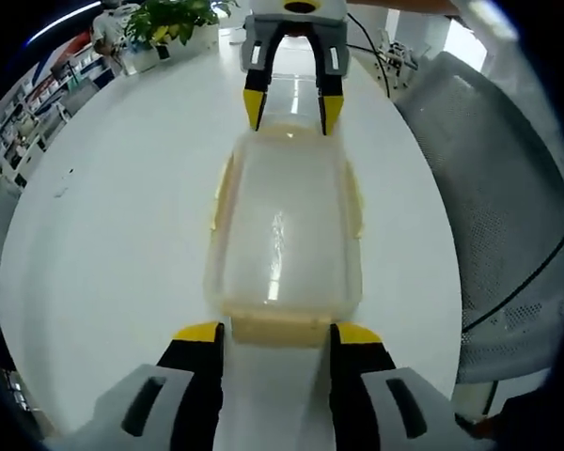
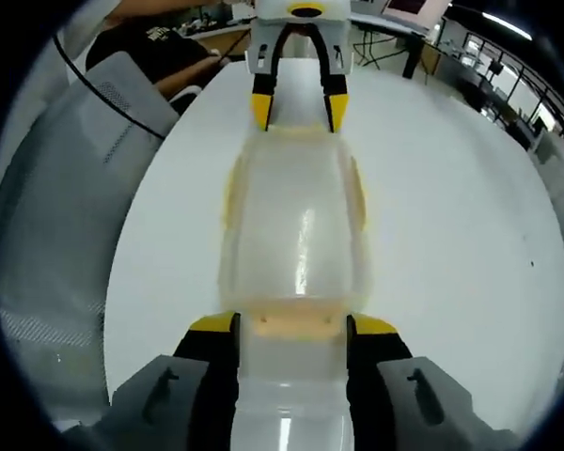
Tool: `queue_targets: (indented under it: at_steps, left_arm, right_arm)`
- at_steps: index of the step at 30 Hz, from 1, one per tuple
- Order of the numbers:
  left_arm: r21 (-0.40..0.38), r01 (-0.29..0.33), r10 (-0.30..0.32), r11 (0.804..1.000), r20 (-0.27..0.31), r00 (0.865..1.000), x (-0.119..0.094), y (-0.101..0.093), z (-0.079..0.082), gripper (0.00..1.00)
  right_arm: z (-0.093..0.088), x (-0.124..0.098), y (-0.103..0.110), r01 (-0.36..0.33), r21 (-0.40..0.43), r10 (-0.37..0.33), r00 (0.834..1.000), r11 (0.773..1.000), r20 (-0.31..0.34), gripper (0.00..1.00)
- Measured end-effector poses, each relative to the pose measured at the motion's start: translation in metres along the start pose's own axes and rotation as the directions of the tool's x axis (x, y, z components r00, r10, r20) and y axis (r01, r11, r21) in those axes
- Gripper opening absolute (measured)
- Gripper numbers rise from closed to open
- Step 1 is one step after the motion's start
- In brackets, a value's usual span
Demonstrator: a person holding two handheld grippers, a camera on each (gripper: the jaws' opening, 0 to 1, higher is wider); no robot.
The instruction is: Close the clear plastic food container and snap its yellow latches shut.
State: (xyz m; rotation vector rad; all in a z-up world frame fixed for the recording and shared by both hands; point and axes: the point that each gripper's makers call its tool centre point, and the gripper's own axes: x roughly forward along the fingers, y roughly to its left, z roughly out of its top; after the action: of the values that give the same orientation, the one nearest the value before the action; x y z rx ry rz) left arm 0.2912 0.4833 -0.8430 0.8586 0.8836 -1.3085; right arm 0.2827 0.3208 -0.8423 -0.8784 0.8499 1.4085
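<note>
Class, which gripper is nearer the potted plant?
Right. The right gripper is at the container's end toward the potted plant; the left gripper at the opposite end.

The plant (image 1: pixel 169 21) at the far end of the table (image 1: pixel 103 225) is cut by the picture's edge. The shelves (image 1: pixel 33 108) behind are too blurred to read. The person's arm (image 2: pixel 183 70) is only partly visible.

The clear container (image 1: pixel 284 230) lies flat on the white table (image 1: pixel 113 235), lid on. Its yellow latches (image 1: pixel 275 328) sit at both short ends and along the sides.
</note>
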Motion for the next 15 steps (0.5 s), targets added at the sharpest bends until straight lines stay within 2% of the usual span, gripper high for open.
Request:
queue_targets:
  at_steps: [6, 7, 8, 9, 10, 15]
  left_arm:
    - [0.014, 0.012, -0.012, 1.000, 0.003, 1.000, 0.0020, -0.0009, 0.0010, 0.37]
    - [0.024, 0.016, -0.016, 1.000, 0.004, 1.000, 0.0022, -0.0018, 0.0015, 0.36]
    - [0.070, 0.030, -0.031, 0.997, 0.013, 0.999, 0.0028, -0.0044, 0.0036, 0.34]
    - [0.072, 0.013, -0.014, 0.997, 0.014, 1.000, 0.0033, -0.0019, 0.0042, 0.34]
    - [0.051, 0.018, -0.018, 0.999, 0.010, 1.000, 0.0034, -0.0032, 0.0030, 0.34]
    - [0.042, 0.021, -0.021, 0.999, 0.018, 1.000, 0.0036, -0.0037, 0.0023, 0.34]
  right_arm:
    - [0.0009, 0.0011, -0.0011, -0.001, 0.006, 0.001, 1.000, 1.000, -0.002, 0.36]
    - [0.0009, 0.0011, -0.0011, -0.001, 0.005, 0.001, 1.000, 1.000, -0.003, 0.36]
    - [0.0011, 0.0013, -0.0016, -0.001, -0.004, 0.001, 1.000, 1.000, -0.004, 0.36]
    - [0.0011, 0.0016, -0.0015, -0.003, -0.016, 0.003, 1.000, 1.000, -0.005, 0.36]
    - [0.0008, 0.0015, -0.0015, -0.002, -0.008, 0.002, 1.000, 1.000, -0.006, 0.36]
    - [0.0013, 0.0032, -0.0012, 0.001, -0.015, -0.001, 1.000, 1.000, -0.030, 0.36]
